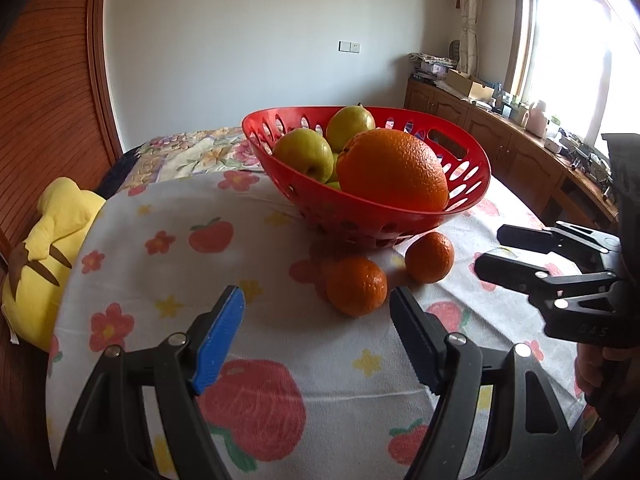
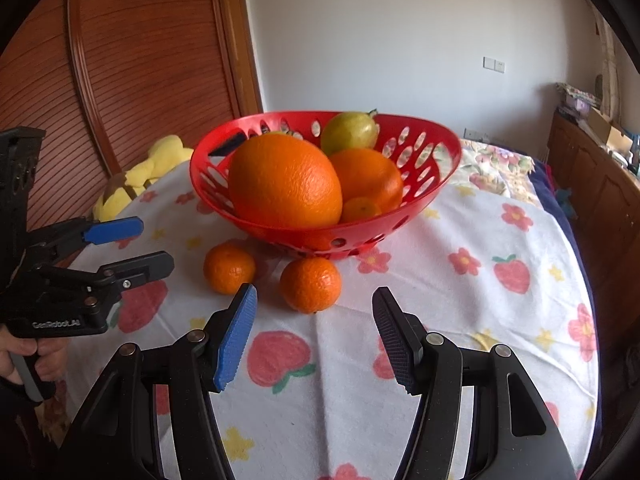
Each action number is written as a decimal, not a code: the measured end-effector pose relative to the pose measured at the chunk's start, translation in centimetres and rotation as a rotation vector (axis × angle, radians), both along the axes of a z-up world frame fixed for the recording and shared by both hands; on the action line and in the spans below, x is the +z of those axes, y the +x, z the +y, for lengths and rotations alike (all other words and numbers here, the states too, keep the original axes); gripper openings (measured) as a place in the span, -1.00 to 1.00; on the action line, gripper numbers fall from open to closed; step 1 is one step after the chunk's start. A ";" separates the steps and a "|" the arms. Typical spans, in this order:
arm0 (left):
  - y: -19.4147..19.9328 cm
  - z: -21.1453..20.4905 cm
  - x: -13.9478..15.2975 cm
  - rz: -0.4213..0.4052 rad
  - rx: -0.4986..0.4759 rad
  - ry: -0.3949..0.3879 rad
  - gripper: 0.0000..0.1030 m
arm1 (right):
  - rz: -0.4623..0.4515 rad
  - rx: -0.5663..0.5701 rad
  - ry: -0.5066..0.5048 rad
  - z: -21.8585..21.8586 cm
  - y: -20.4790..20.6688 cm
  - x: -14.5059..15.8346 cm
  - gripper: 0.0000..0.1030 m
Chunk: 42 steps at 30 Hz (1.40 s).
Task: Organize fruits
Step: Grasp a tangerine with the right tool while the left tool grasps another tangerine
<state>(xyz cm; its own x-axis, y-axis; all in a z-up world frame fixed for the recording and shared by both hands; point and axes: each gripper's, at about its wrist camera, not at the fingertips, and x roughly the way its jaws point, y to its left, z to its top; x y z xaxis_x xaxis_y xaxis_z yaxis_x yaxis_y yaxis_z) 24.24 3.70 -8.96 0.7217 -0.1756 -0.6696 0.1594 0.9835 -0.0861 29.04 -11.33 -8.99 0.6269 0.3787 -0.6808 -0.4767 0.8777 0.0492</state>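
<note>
A red perforated basket (image 1: 472, 178) (image 2: 436, 148) stands on the round table and holds a large orange (image 1: 394, 170) (image 2: 286, 180), green pears (image 1: 306, 154) (image 2: 350, 130) and more oranges. Two tangerines lie on the cloth in front of it: one (image 1: 357, 286) (image 2: 229, 267) just ahead of my left gripper (image 1: 316, 308), the other (image 1: 429, 257) (image 2: 311, 284) just ahead of my right gripper (image 2: 314, 312). Both grippers are open and empty. The right gripper also shows in the left wrist view (image 1: 508, 256), the left one in the right wrist view (image 2: 136, 246).
The table wears a white cloth with strawberry and flower prints (image 1: 248, 400) (image 2: 500, 280). A yellow plush toy (image 1: 52, 248) (image 2: 144, 172) lies at its left edge. A wooden sideboard (image 1: 520, 152) with clutter runs along the right wall under a window.
</note>
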 end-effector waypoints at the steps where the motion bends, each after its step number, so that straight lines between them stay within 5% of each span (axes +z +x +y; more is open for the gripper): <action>1: 0.0 0.0 -0.1 0.002 0.000 0.000 0.47 | 0.005 0.002 -0.002 0.1 0.2 -0.2 0.22; 26: 0.8 0.1 -0.3 0.005 0.011 0.001 0.46 | 0.093 0.009 -0.035 2.6 3.9 -3.3 0.21; 33: 1.7 -0.6 -0.4 0.017 0.003 -0.002 0.46 | 0.126 0.014 -0.052 3.1 4.7 -4.2 -0.08; 42: 3.6 -2.5 -1.7 0.079 -0.026 0.006 0.46 | 0.126 0.026 0.014 0.3 2.8 -3.2 -0.09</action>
<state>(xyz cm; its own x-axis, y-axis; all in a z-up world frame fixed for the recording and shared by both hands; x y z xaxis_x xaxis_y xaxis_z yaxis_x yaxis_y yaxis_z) 27.82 1.24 -10.63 0.6616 -0.1896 -0.7255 0.1782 0.9796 -0.0935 31.81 -11.07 -12.21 0.5261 0.4041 -0.7483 -0.4890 0.8636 0.1226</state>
